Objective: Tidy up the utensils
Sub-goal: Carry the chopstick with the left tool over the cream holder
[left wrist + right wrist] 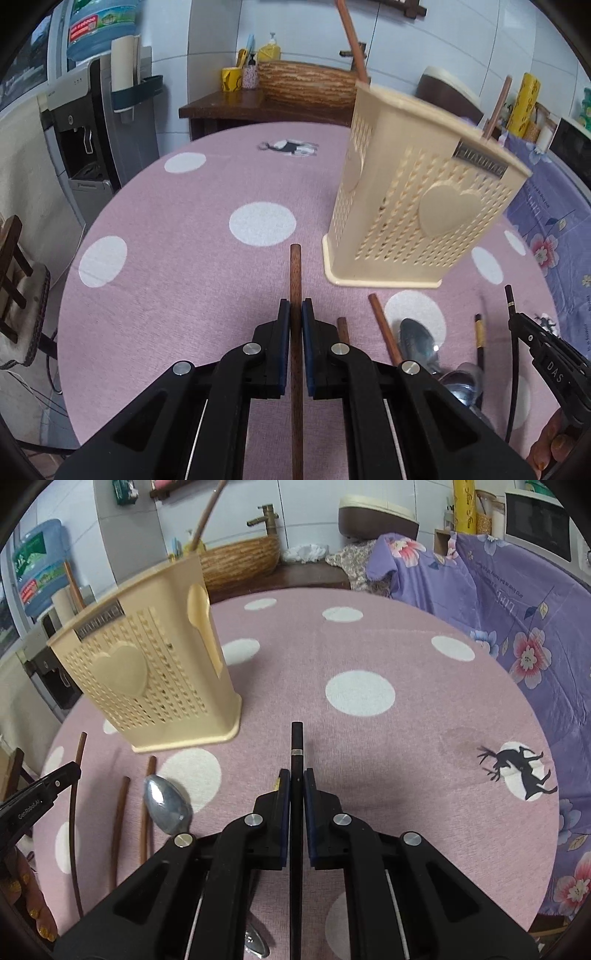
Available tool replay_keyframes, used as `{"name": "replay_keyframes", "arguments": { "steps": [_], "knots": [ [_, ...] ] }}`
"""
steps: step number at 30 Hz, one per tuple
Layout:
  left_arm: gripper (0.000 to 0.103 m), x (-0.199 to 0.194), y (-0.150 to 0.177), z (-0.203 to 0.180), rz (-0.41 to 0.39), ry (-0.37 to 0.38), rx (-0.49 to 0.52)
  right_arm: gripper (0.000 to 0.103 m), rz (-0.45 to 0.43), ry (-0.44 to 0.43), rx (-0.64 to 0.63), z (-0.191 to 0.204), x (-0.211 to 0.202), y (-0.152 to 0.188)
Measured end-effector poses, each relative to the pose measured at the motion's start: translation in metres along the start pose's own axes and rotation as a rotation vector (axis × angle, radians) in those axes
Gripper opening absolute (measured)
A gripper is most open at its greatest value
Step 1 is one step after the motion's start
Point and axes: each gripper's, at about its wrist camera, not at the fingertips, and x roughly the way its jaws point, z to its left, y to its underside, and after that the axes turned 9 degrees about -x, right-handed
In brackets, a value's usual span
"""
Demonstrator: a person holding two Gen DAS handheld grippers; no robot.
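left gripper (295, 310) clamps brown chopstick (295, 273) | right gripper (296, 779) clamps black chopstick (296, 738) | deer print (517, 768) at 3 o'clock, right view only

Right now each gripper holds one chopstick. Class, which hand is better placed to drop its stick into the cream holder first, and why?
Probably the left. The left gripper clamps a brown chopstick whose tip lies nearer the holder; the right gripper and its black chopstick sit farther off.

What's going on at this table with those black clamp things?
A person is sorting cutlery with two hand-held grippers. The left gripper is shut on a brown chopstick, the right gripper on a black chopstick. The cream holder already has chopsticks; spoons lie on the pink tablecloth.
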Motion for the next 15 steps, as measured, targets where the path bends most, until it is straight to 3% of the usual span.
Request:
{"name": "replay_keyframes", "arguments": {
  "steps": [8, 15],
  "knots": [
    [0.008, -0.055, -0.021, -0.003, -0.119, 0.077, -0.011, 0.008, -0.154, -0.063, -0.019, -0.011, -0.067, -0.025],
    [0.008, -0.095, -0.034, -0.009, -0.216, 0.12, 0.01, 0.008, -0.23, -0.098, -0.026, -0.02, -0.108, -0.038]
  ]
}}
